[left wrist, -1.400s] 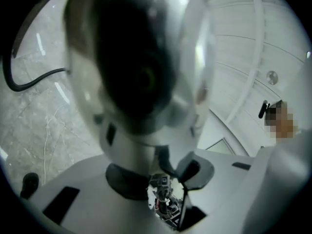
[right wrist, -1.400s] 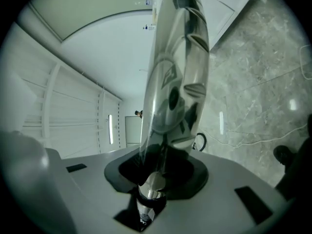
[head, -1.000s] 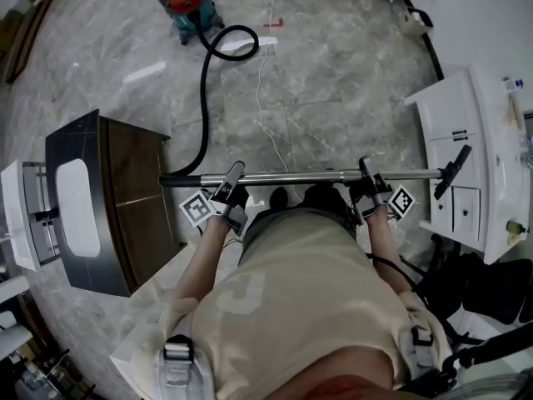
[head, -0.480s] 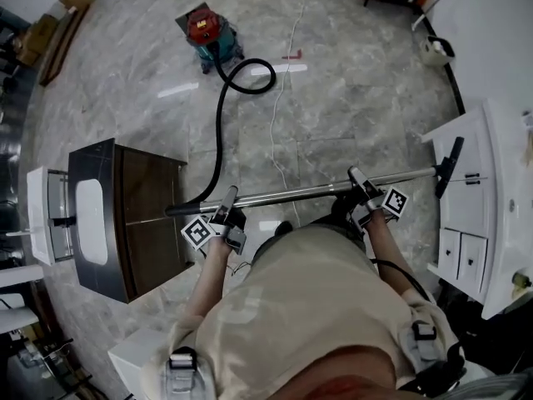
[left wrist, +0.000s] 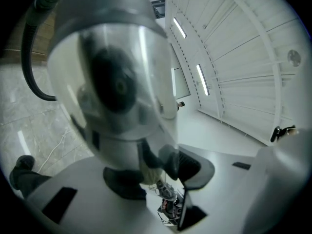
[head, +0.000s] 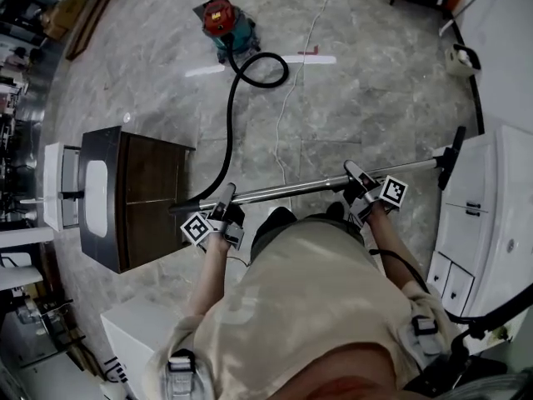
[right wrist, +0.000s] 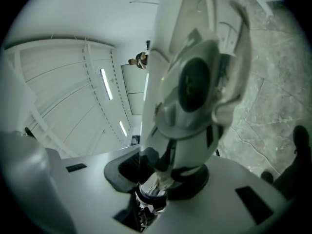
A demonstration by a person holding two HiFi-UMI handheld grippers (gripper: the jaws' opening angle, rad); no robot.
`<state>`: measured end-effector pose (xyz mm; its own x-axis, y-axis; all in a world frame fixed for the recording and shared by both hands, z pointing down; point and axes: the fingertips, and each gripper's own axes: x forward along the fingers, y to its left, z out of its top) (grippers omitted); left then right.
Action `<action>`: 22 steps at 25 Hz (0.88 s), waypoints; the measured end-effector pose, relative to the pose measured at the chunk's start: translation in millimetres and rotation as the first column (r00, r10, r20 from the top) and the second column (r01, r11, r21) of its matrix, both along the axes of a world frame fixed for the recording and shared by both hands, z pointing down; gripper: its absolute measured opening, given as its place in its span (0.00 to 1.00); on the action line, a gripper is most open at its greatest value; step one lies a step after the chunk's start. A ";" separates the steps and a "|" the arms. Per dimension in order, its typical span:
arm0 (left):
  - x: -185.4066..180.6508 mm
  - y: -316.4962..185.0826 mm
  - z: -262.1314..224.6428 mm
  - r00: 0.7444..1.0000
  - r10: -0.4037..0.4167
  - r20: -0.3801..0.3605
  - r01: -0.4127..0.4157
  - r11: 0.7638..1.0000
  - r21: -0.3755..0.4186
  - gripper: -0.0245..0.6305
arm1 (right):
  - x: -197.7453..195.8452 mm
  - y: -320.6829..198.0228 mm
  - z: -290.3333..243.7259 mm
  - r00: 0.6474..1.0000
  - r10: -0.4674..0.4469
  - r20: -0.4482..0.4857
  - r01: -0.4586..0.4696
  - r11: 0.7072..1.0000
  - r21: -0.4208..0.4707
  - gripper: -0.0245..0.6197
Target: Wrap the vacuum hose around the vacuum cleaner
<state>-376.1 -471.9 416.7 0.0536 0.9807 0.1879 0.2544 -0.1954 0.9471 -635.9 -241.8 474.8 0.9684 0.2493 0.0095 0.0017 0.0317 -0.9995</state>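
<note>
The red and teal vacuum cleaner (head: 225,22) stands far off on the marble floor. Its black hose (head: 231,123) loops once beside it and runs back to the left end of a long chrome wand (head: 291,189). The wand lies nearly level in front of the person, its black nozzle (head: 454,150) at the right end over the white counter's edge. My left gripper (head: 226,198) is shut on the wand near the hose end; my right gripper (head: 355,177) is shut on it further right. The shiny tube (left wrist: 117,82) fills the left gripper view, and the tube (right wrist: 195,82) the right gripper view.
A dark wooden cabinet (head: 146,202) with a white basin stands close on the left. A white counter with drawers (head: 491,223) lines the right. A thin white cable (head: 287,98) trails across the floor. A white box (head: 137,332) sits at the lower left.
The wand has swung with both grippers still on it: its nozzle end has gone up and away, so it now slants. The view has turned, shifting vacuum and cabinet rightward.
</note>
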 end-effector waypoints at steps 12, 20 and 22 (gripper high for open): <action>29.3 39.7 26.7 0.998 -0.044 0.046 0.044 0.999 -0.002 0.25 | 14.9 32.5 7.5 0.996 0.007 0.094 -0.008 1.000 0.009 0.20; 86.3 140.9 67.3 0.991 -0.023 0.135 0.031 0.998 -0.051 0.25 | 40.7 94.9 10.6 0.969 0.101 0.224 -0.109 0.994 0.023 0.20; 98.7 158.3 71.5 0.989 0.007 0.145 0.001 0.998 -0.057 0.25 | 52.8 110.5 9.6 0.963 0.117 0.244 -0.128 0.991 0.027 0.20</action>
<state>-277.4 -313.5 488.2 0.0268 0.9901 0.1378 0.1140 -0.1400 0.9836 -583.1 -131.2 484.3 0.8981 0.3600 0.2526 0.2364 0.0890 -0.9676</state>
